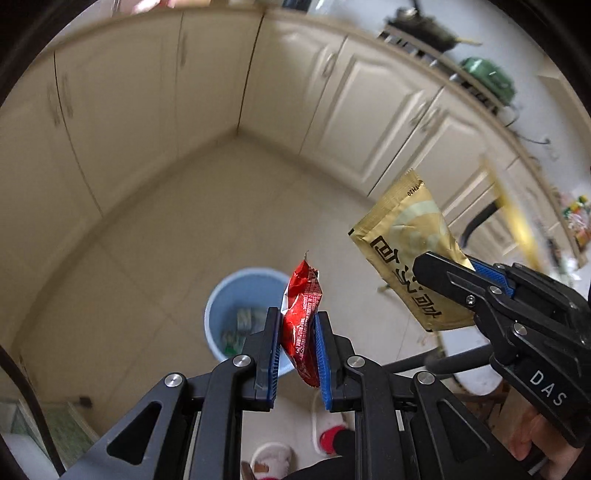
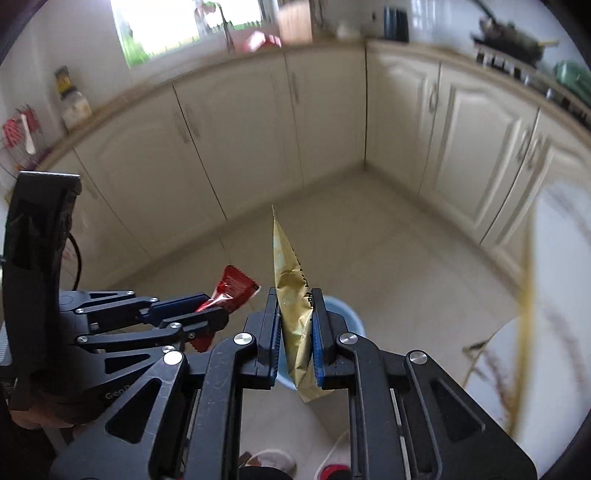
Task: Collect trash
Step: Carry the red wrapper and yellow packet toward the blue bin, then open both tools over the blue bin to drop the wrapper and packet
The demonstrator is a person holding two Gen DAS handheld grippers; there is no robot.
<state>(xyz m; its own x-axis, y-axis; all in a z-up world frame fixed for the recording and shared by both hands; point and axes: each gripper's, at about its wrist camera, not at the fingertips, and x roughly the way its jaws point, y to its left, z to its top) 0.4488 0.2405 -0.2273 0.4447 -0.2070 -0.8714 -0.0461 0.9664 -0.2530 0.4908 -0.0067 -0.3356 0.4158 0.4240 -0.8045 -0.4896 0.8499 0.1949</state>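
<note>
My left gripper (image 1: 297, 325) is shut on a crumpled red wrapper (image 1: 301, 314), held above the floor. Below and just left of it stands a light blue bin (image 1: 229, 295) with some trash inside. My right gripper (image 2: 295, 314) is shut on a gold sachet (image 2: 291, 295) with dark characters. In the left wrist view the gold sachet (image 1: 406, 254) hangs to the right of the red wrapper, clamped by the right gripper (image 1: 448, 271). In the right wrist view the left gripper (image 2: 210, 312) holds the red wrapper (image 2: 231, 290), and the blue bin (image 2: 345, 314) peeks out behind my fingers.
Cream kitchen cabinets (image 1: 147, 103) wrap the corner around a pale tiled floor (image 1: 166, 236). A white round table with a gold rim (image 2: 554, 332) is at the right. The person's slippered feet (image 1: 332, 437) stand below. A stove with a pan (image 1: 424, 26) is on the far counter.
</note>
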